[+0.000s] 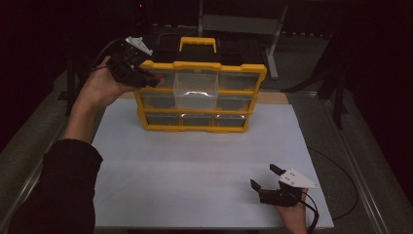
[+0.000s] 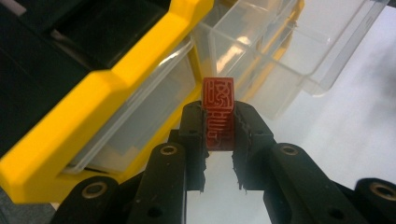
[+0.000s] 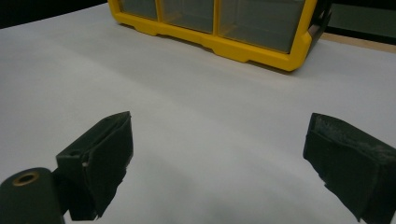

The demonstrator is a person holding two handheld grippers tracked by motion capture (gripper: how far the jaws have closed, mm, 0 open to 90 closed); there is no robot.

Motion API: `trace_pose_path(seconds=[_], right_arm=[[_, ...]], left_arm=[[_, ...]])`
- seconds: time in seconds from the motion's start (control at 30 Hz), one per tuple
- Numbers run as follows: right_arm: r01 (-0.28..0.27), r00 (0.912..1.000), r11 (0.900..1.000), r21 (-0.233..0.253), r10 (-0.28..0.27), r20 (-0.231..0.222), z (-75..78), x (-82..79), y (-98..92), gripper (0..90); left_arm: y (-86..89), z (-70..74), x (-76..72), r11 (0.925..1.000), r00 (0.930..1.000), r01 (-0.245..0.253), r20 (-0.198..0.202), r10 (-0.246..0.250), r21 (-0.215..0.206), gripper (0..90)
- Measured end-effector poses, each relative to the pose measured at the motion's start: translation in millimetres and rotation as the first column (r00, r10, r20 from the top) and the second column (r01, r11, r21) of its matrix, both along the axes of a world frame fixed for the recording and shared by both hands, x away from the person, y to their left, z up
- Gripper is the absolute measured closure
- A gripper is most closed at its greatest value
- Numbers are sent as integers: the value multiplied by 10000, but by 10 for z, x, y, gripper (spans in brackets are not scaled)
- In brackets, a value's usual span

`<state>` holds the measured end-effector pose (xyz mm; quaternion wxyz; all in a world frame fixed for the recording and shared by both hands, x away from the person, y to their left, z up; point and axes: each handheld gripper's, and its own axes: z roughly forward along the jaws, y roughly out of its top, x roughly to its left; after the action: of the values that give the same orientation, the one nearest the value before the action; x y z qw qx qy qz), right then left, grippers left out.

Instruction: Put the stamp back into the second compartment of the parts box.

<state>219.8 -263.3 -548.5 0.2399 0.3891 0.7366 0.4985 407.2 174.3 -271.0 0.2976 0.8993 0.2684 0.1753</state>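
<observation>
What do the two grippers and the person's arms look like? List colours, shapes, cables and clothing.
Both grippers are black. The left gripper has two blocky fingers with rough-edged pads, on links with brass-coloured pivot rings. The right gripper carries a grey three-cornered plate on top, and a black cable trails from it. The left forearm wears a dark sleeve pushed back from the wrist.

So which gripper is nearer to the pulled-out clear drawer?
Left. The left gripper, shut on a red stamp block, is just beside the clear drawer at the organizer's top row. The right gripper hangs open, far away near the table's front edge.
</observation>
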Motion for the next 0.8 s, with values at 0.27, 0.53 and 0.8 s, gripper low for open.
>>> trace_pose_path(seconds=[0.27, 0.53, 0.8], right_arm=[[-141, 9999, 9999, -56, 142, 22, 1, 10, -4, 83], [-52, 10000, 10000, 49, 52, -2, 9, 0, -15, 83], [-67, 10000, 10000, 5, 68, -44, 5, -3, -1, 83]], left_arm=[[-108, 52, -1, 9999, 9997, 148, 170, -148, 0, 753], [-173, 58, 8, 9997, 9995, 203, 261, -199, -159, 753], [-264, 51, 22, 9994, 9991, 320, 294, -315, -164, 753]])
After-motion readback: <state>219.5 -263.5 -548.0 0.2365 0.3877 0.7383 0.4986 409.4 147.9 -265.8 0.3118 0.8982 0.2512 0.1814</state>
